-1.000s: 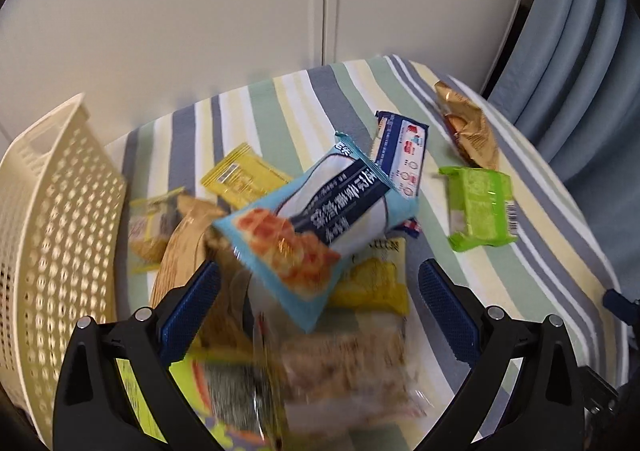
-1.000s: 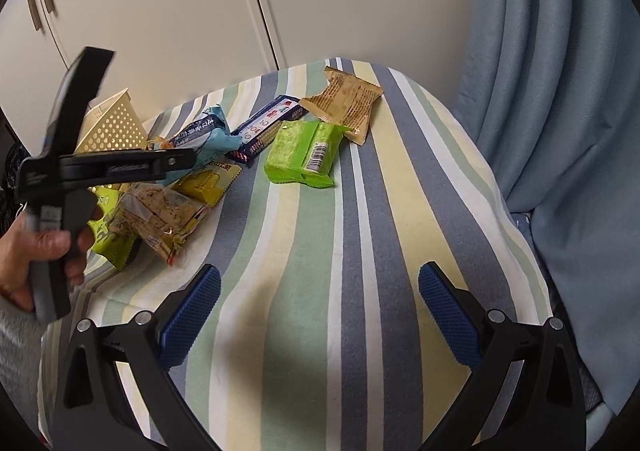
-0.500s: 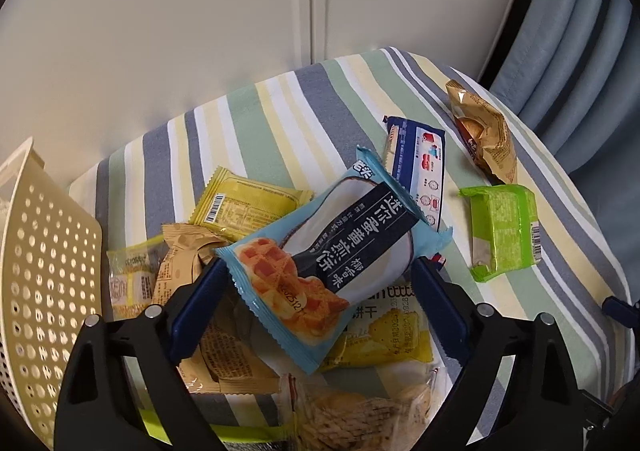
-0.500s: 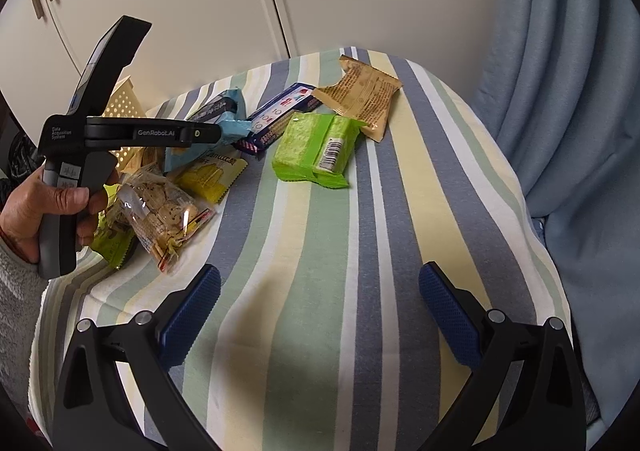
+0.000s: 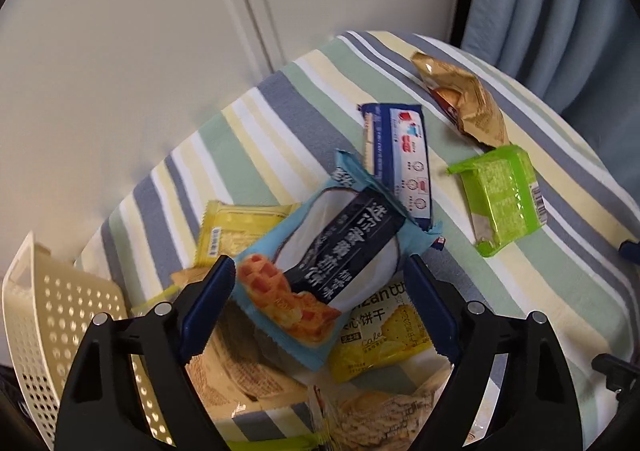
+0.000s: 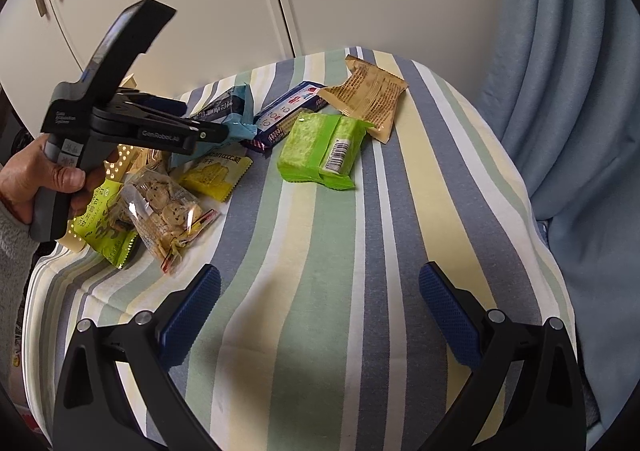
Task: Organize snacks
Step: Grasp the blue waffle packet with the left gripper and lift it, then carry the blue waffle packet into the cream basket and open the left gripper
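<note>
Little of the sorting appears to have been done. In the left wrist view, a cream perforated basket (image 5: 60, 315) is seen at the lower left of the frame, and what can be seen of its inside holds no packet, though most of it is out of view. All the snacks in view are spread on the striped desk (image 6: 320, 291).

The left claw (image 5: 320, 291) is spread wide, its pads set on either side of a light blue waffle packet (image 5: 324, 263) at the frame's centre; whether the pads touch it cannot be told, and no grip seems to have been closed. This packet lies on top of a heap: a yellow packet (image 5: 240, 227) above and to its left, a yellow biscuit packet (image 5: 380, 339) just below it, and a clear cookie bag (image 6: 164, 207) nearer the lower edge. A navy blue bar (image 5: 400, 159), a green packet (image 5: 504, 199) and a gold wrapper (image 5: 464, 99) lie apart toward the upper right.

The right claw (image 6: 320, 315) is likewise held wide open and empty, above bare cloth at the bottom of its own frame, well clear of the snacks.

Judging from this, the waffle packet is the first candidate to be lifted, and every packet in view remains to be moved into the basket.
</note>
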`<state>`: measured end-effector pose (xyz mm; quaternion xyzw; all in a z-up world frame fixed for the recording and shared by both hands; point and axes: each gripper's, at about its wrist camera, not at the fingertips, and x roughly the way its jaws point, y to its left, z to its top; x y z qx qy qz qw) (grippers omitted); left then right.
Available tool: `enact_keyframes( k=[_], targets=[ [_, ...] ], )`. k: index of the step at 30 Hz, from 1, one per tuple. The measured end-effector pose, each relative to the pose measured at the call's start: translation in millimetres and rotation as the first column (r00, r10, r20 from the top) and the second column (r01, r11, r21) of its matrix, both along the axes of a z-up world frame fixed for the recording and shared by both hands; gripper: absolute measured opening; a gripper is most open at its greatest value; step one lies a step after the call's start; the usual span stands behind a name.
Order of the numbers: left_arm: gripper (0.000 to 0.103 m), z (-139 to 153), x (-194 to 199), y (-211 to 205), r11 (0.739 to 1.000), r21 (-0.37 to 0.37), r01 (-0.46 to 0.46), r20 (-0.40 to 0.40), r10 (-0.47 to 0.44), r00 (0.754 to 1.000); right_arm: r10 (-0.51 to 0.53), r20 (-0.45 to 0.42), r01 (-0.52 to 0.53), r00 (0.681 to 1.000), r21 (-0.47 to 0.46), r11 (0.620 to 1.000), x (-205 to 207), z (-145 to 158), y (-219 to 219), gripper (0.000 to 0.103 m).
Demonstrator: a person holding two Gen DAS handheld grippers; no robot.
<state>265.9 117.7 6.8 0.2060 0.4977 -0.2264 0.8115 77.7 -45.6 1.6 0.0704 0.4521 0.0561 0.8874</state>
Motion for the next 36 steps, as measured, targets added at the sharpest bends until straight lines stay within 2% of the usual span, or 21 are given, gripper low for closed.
enact_keyframes(
  k=[5, 6, 7, 8, 10, 13, 17, 20, 25, 32, 36],
  targets=[
    [0.084, -15.1, 10.8, -14.0, 0.997, 0.062, 0.046, -0.025, -0.044, 0.999, -0.001, -0.005, 0.001, 1.0, -0.003, 1.0, 1.4, 0.5, -0.7, 0.098],
    [0.073, -17.8, 12.8, -15.3, 0.997, 0.071, 0.042, -0.024, -0.041, 0.999, 0.0, -0.005, 0.0, 1.0, -0.005, 1.0, 1.9, 0.6, -0.6, 0.098],
    [0.07, -19.3, 14.4, -15.4, 0.996, 0.079, 0.033, -0.017, -0.031, 0.999, -0.001, -0.005, 0.001, 1.0, -0.007, 1.0, 2.3, 0.8, -0.7, 0.098],
    [0.068, -19.2, 14.7, -14.1, 0.997, 0.068, 0.023, -0.011, -0.022, 1.0, -0.002, -0.005, 0.002, 1.0, -0.009, 1.0, 3.1, 0.5, -1.1, 0.098],
    [0.056, -12.9, 13.6, -7.8, 1.0, 0.0, 0.007, -0.009, -0.007, 1.0, -0.003, -0.01, 0.003, 1.0, -0.005, 1.0, 5.4, -0.1, -1.7, 0.098],
    [0.044, -3.6, 8.6, -2.2, 0.998, -0.062, -0.015, 0.0, 0.015, 1.0, -0.009, -0.021, 0.01, 1.0, 0.015, 1.0, 10.3, -1.6, -3.6, 0.098],
    [0.042, 11.7, -1.7, 10.2, 0.985, -0.159, -0.065, 0.016, 0.069, 0.998, -0.013, -0.023, 0.013, 1.0, 0.016, 1.0, 16.5, -0.8, -4.8, 0.098],
    [0.041, 26.6, -12.9, 29.6, 0.961, -0.253, -0.11, 0.015, 0.118, 0.993, -0.009, -0.033, 0.009, 0.999, 0.024, 1.0, 26.9, -0.9, -4.7, 0.098],
    [0.041, 54.6, -36.7, 60.2, 0.897, -0.4, -0.185, 0.024, 0.212, 0.977, -0.011, -0.041, 0.012, 0.999, 0.036, 0.999, 52.1, 3.8, -4.1, 0.098],
    [0.041, 83.9, -66.9, 102.0, 0.816, -0.525, -0.243, 0.064, 0.322, 0.944, -0.039, -0.083, 0.043, 0.996, 0.04, 0.998, 100.7, -2.0, -2.7, 0.098],
    [0.041, 100.0, -79.4, 131.5, 0.776, -0.557, -0.297, 0.102, 0.419, 0.902, -0.04, -0.119, 0.043, 0.992, 0.022, 0.999, 124.1, -10.0, 7.1, 0.098]
  ],
)
